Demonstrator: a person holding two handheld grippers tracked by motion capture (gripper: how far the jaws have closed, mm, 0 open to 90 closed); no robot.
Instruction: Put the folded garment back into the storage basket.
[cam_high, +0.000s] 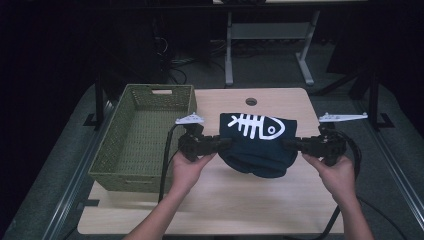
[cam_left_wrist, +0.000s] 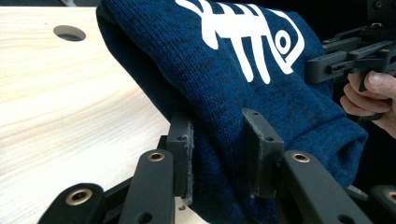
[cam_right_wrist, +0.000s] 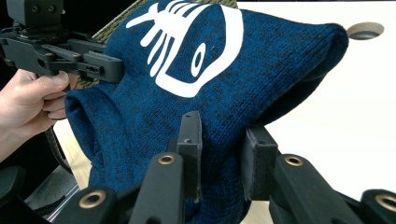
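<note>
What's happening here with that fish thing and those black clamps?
A person holds a two-jaw gripper in each hand. The left gripper and the right gripper each pinch one side of a dark blue knitted garment with a white fish-skeleton print, holding it up over the wooden table. A green woven basket sits beside it, to the person's left.

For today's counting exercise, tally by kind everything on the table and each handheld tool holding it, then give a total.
Blue knitted garment with a white fish-skeleton print: 1
Green woven basket: 1
Handheld grippers, left gripper and right gripper, each shut on the garment: 2
Total: 4
</note>
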